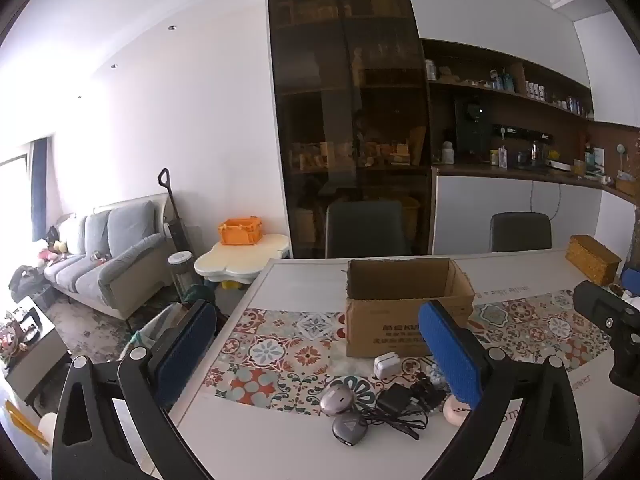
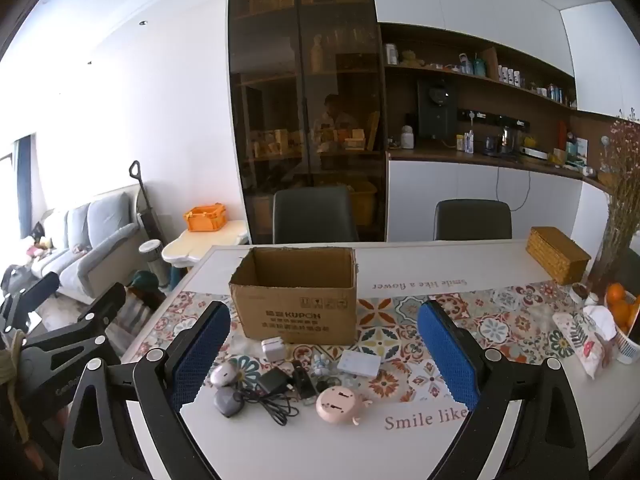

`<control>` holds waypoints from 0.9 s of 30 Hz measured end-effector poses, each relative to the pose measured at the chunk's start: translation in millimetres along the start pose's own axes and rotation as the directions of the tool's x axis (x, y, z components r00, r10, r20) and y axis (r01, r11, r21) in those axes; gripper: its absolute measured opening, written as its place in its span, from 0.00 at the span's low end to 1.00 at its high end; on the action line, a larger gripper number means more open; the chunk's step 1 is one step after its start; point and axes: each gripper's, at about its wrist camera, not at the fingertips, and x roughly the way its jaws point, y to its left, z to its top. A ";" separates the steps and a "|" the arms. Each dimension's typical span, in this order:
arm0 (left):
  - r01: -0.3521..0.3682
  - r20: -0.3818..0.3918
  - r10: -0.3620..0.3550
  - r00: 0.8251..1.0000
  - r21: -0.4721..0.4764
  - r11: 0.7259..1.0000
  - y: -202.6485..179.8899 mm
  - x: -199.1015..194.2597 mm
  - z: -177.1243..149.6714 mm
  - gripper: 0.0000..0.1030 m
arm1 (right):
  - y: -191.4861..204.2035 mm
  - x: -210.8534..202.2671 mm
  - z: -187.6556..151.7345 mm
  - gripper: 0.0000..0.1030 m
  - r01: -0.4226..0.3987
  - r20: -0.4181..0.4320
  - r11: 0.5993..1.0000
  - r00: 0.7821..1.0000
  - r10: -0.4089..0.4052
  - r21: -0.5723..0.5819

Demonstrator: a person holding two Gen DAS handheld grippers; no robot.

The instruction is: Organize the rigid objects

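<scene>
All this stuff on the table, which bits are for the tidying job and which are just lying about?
For the job: cardboard box, white cube charger, black adapter with cable, two grey oval cases, pink round gadget, white flat box.

Lying about: wicker box, oranges, dried flowers.

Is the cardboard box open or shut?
Open. The cardboard box stands upright with its top uncovered; its bare inner walls show. Its floor is hidden, so contents: cannot tell.
</scene>
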 end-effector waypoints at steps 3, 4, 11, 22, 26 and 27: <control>-0.022 0.025 0.022 0.999 -0.002 1.000 -0.1 -5.7 0.3 1.00 | -1.4 -0.5 -0.1 0.92 -0.006 0.004 1.000 1.000 0.006 0.013; -0.027 0.032 0.027 0.999 0.001 1.000 -1.6 -7.5 0.6 1.00 | -1.9 -0.5 -0.1 0.92 -0.006 0.003 1.000 1.000 0.006 0.011; -0.006 0.029 0.006 1.000 -0.004 1.000 -2.8 -10.0 6.2 1.00 | -3.1 0.5 0.3 0.92 0.003 0.004 1.000 1.000 -0.003 0.013; -0.003 0.045 0.003 0.999 0.001 1.000 -0.8 -14.3 2.5 1.00 | -9.9 -5.5 1.5 0.92 0.010 0.013 0.999 1.000 -0.011 0.033; -0.007 0.048 0.007 0.999 0.002 1.000 -1.5 -15.2 2.5 1.00 | -13.1 -3.3 -0.4 0.92 0.008 0.012 0.999 1.000 -0.009 0.035; -0.007 0.049 0.007 0.999 0.001 1.000 -1.3 -15.3 2.1 1.00 | -14.3 -3.1 -0.4 0.92 0.008 0.011 0.999 1.000 -0.008 0.034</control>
